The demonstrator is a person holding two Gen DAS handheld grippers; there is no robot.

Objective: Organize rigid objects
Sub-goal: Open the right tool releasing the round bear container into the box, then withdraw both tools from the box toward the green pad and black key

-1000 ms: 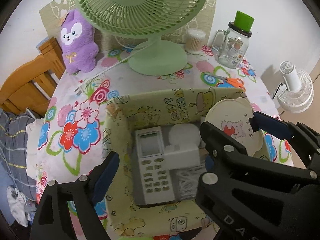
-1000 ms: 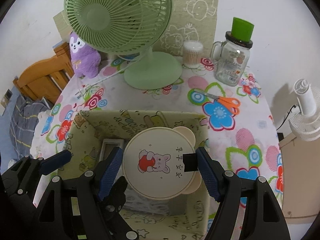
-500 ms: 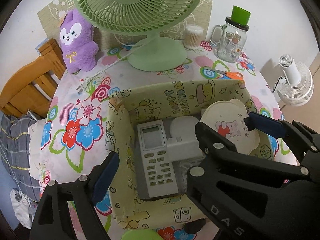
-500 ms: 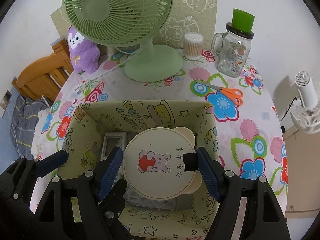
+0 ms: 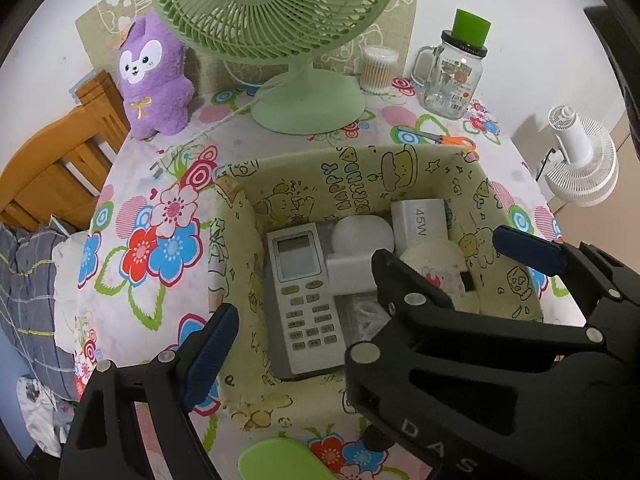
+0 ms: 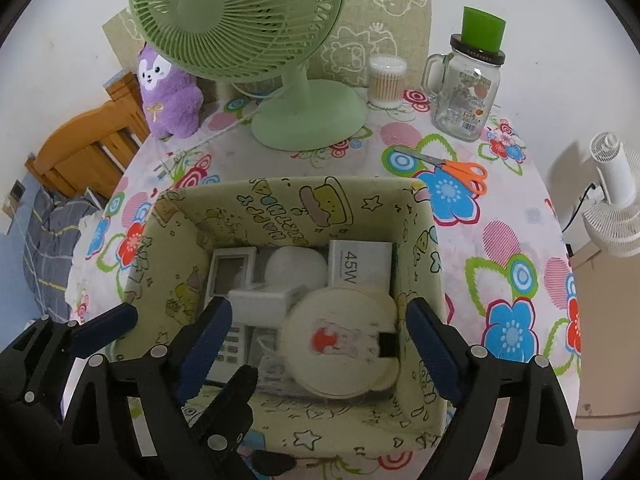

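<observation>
The right gripper (image 6: 318, 328) has its two blue-padded fingers (image 6: 430, 340) wide apart, with nothing pinched. The round cream disc (image 6: 340, 344) with little ears and a red-and-white animal picture sits low in the middle of the right wrist view, inside the yellow cartoon-print box (image 6: 280, 208). It looks blurry. A moment ago the disc was held flat between those fingers above the box; now it lies loose on the other things, tipped a bit.

Under and beside it are a long gray remote (image 5: 304, 296) with small buttons, a white round-topped block (image 5: 356, 248), and a smooth white box marked 45W (image 6: 360, 264).

The left gripper (image 5: 360, 324) is also spread open, empty, over the near edge of the box, same as before.

Outside the box, the soft flowered tablecloth (image 6: 500, 248) holds a ribbed green fan (image 6: 240, 16) at the top, a fuzzy purple toy (image 5: 154, 76) at upper left, a glass jar (image 6: 466, 88) at upper right, and orange-handled scissors (image 6: 456, 170).
</observation>
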